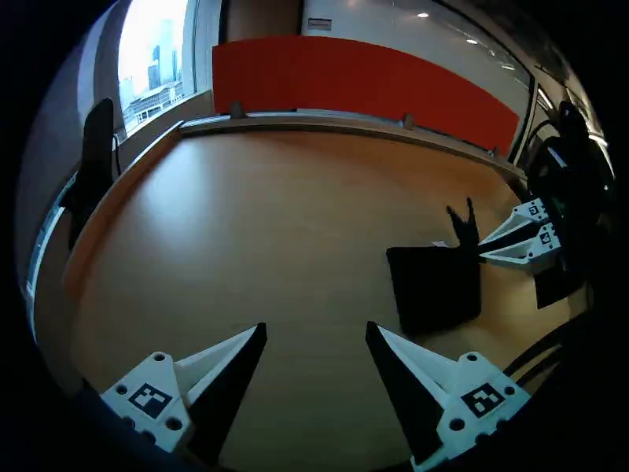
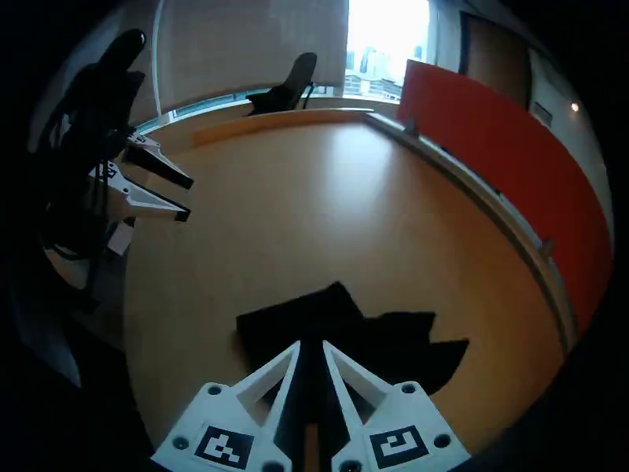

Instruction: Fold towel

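Right tongs (image 2: 311,346) tight on towel (image 2: 385,342)

Both views hang low over one table (image 1: 259,236) — sharing the towel (image 1: 434,287)

The right claw (image 2: 311,344) closes its fingers on the black towel (image 2: 393,346). In the right gripper view it covers the cloth's near edge, so how much fabric sits in the pinch cannot be told. The person (image 2: 86,118) holding the left claw (image 2: 189,198) is a dark silhouette, too dim to make out. In the left gripper view the towel's right edge merges into the shadow beside the right claw. The counter (image 2: 314,197) is cut off on its near side in both views. The chair (image 1: 94,165) beyond the counter is a black shape, its base hidden behind the counter's edge.
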